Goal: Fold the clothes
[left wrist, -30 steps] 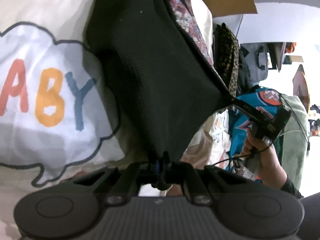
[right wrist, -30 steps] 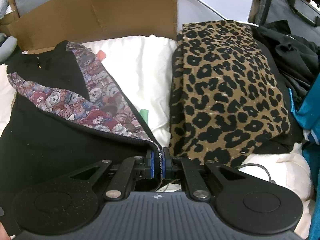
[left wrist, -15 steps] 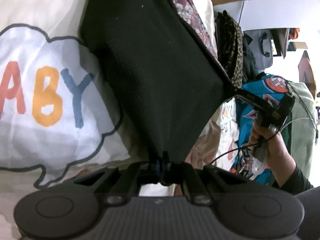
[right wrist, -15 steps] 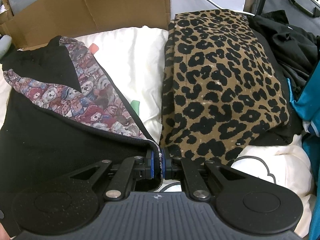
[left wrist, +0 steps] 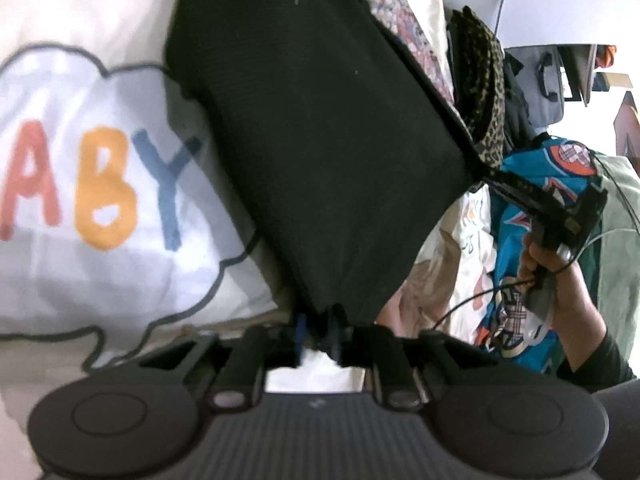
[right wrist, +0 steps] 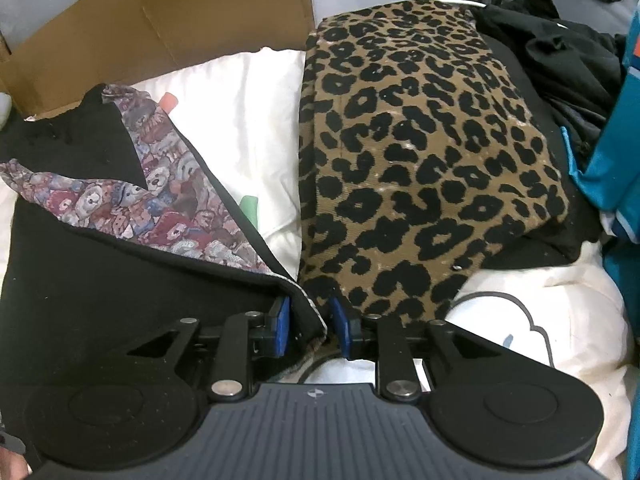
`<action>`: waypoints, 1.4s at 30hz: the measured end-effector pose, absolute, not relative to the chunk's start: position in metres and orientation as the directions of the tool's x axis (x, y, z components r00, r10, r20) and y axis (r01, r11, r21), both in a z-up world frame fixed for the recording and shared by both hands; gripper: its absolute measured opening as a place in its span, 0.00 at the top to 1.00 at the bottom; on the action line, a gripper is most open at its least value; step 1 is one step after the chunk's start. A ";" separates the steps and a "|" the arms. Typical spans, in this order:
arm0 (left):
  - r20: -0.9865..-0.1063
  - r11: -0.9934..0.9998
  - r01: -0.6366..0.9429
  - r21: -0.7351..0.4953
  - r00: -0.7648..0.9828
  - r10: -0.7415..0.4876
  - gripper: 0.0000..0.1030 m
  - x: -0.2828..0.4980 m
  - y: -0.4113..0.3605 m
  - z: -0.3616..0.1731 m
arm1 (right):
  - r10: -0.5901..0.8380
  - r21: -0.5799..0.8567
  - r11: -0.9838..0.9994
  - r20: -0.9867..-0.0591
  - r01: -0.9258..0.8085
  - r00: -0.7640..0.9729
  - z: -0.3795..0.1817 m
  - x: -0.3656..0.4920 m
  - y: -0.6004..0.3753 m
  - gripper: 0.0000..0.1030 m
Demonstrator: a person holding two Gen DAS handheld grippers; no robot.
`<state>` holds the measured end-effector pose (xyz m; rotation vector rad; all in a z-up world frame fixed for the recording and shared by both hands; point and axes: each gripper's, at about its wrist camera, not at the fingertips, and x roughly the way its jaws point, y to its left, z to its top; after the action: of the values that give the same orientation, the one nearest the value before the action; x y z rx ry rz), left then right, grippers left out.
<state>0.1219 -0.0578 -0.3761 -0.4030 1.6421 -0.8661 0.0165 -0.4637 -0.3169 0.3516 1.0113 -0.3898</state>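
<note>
Tongs have just been opening on both sides: your left tongs (left wrist: pixel 318 334) and right tongs (right wrist: pixel 308 326) stand parted, each with a near corner of the black garment (right wrist: pixel 100 280) loose between them; it lies on the bedding (right wrist: pixel 248 120), left of the leopard garment (right wrist: pixel 420 152).

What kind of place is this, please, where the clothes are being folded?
Probably a bedroom or other home room. The black garment lies on soft white bedding printed with a cloud and coloured letters. A folded leopard-print garment sits beside it, with a cardboard box and a heap of clothes behind.
</note>
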 end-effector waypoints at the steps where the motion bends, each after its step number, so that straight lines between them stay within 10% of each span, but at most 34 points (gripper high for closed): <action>1: -0.692 0.666 0.194 -0.721 -0.258 -0.674 0.75 0.124 -0.055 -0.372 | -0.150 0.108 0.875 -0.866 0.472 0.477 -0.315 0.014 -0.464 0.71; 10: -0.786 0.747 0.248 -0.617 -0.146 -0.601 0.50 0.180 -0.045 -0.313 | -0.170 0.192 0.842 -0.793 0.505 0.585 -0.298 -0.017 -0.456 0.68; 31: -0.888 0.906 0.020 -0.423 0.193 -0.418 0.34 0.316 -0.047 -0.118 | -0.091 0.297 0.870 -0.686 0.392 0.722 -0.242 -0.013 -0.451 0.61; 42: -0.877 0.906 0.054 -0.419 0.233 -0.419 0.30 0.328 -0.058 -0.113 | -0.066 0.314 0.881 -0.660 0.354 0.748 -0.201 0.001 -0.455 0.60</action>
<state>0.3280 -0.0576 -0.1130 -0.3304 1.3011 -0.3328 0.0015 -0.4547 -0.2006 0.4442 0.6917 -0.2380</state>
